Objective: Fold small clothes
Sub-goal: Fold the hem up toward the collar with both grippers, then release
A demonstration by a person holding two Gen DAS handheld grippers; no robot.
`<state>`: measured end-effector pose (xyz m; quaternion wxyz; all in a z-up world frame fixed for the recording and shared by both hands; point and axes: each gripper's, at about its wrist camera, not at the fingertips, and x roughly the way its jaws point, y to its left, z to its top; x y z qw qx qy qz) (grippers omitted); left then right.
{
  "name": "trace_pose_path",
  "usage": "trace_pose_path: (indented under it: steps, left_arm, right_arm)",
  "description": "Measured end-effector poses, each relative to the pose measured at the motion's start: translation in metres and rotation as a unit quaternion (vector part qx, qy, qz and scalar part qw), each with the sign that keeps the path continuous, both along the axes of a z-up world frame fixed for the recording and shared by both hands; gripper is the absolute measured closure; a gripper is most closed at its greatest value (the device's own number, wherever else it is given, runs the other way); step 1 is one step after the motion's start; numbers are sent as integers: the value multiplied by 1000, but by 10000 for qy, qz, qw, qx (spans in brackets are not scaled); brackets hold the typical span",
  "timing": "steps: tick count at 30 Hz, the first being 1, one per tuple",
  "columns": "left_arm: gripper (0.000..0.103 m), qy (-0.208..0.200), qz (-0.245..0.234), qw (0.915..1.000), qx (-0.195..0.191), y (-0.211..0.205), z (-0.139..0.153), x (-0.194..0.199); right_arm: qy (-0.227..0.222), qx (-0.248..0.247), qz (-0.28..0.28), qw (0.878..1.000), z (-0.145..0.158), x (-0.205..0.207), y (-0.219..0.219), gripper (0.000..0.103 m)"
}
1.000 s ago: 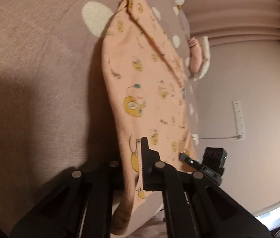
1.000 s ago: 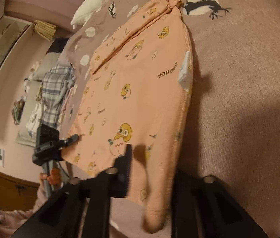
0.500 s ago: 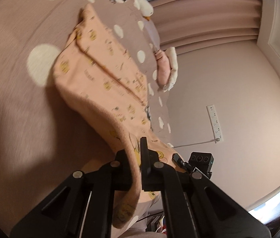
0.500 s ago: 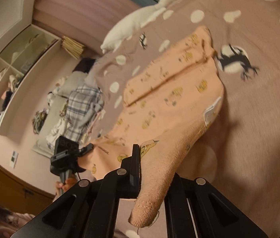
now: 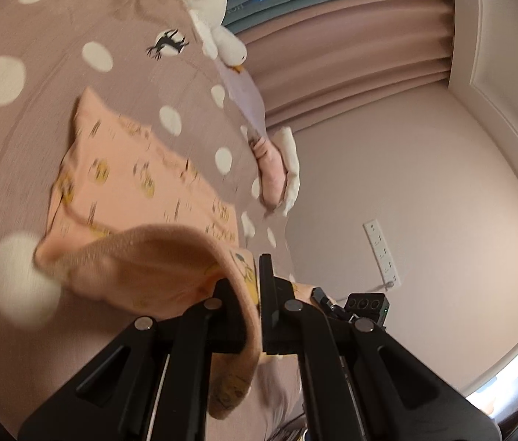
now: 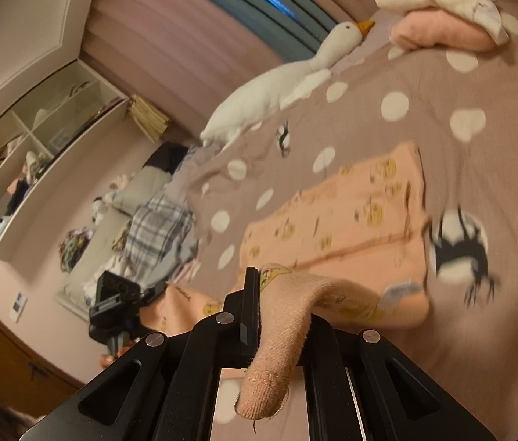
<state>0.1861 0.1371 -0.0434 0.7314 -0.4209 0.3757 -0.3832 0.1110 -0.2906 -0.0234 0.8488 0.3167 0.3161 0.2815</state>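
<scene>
One peach garment (image 6: 351,217); long axis bedward

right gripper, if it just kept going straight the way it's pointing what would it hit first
Most likely the flat far half of the peach garment it is already shut on, lying on the dotted bedspread just ahead of the right gripper. Depth is hard to judge through the fisheye, so it could land on bedspread just beyond.

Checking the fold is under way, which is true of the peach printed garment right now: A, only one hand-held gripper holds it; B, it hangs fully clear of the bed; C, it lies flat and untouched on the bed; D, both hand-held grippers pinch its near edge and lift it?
D: the left hand-held gripper and right hand-held gripper each clamp the peach garment's raised near edge, while its far part lies on the bed.
</scene>
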Motion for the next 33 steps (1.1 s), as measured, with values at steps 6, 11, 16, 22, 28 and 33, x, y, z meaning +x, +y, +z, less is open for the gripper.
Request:
trace_pose_path:
  steps: [6,11,16,22,28,33]
  left_arm:
    - [101,71,178,9998,81,-2,-4,49]
    - [101,250,387,9988,156,2,-15,87]
    - [101,518,597,9964,311,6,-34,119]
    - [101,931,890,9888,752,7,-61,149]
    - [101,1263,1120,9762,1361,13,-79,167]
    - [95,893,1138,9681,2045,19,-54,155]
  right_arm:
    - [14,-121,-126,9998,5,52,0,96]
    - [147,-224,-243,9993,-2,89,-2,96]
    - [392,-273,-440,9979,-15,119,-8,96]
    - [875,-592,-709,9919,-37,156,-11,96]
    - [1601,-857,-1027,9780,-71,179,-15,96]
    - [1690,-852,-1392,9720,-66,172,-34,67]
